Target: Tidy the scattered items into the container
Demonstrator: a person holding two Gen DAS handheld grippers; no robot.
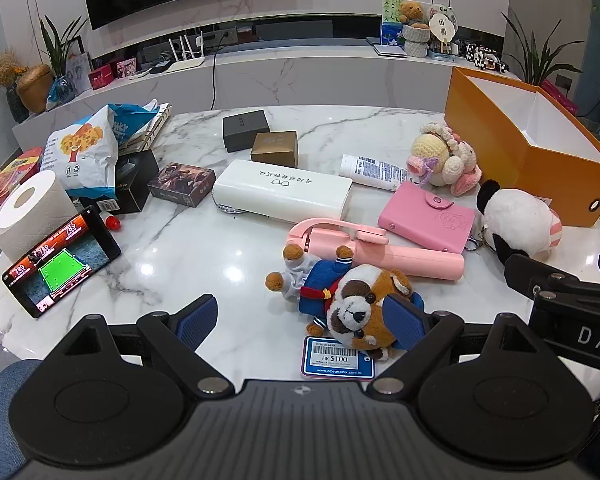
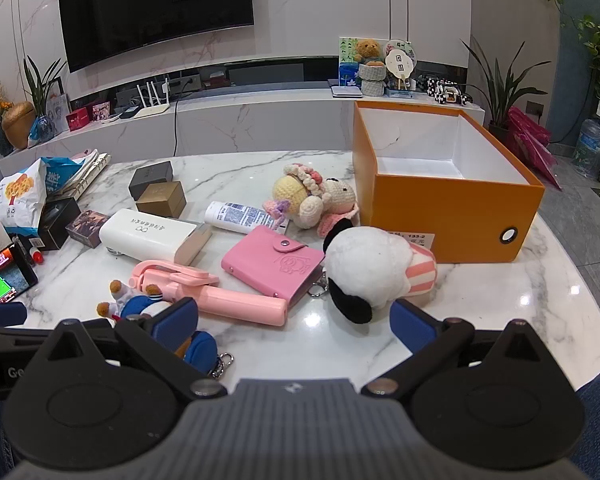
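An open orange box (image 2: 452, 208) with a white inside stands at the table's right. My left gripper (image 1: 300, 320) is open low over the marble; a red panda plush in a blue sailor suit (image 1: 340, 292) lies between its fingers, its head against the right finger. My right gripper (image 2: 296, 320) is also open, with bare table between its fingers and a white and black plush (image 2: 364, 268) just beyond the right one. Further off lie a pink wallet (image 2: 272, 260), a pink selfie stick (image 2: 220, 292), a crochet doll (image 2: 312, 196), a white tube (image 2: 240, 214) and a white case (image 1: 280, 192).
At the left are a lit phone (image 1: 60, 260), a toilet roll (image 1: 24, 212), a snack bag (image 1: 84, 152) and small boxes (image 1: 260, 140). A blue price tag (image 1: 338, 358) lies by the plush. A TV console runs behind the table.
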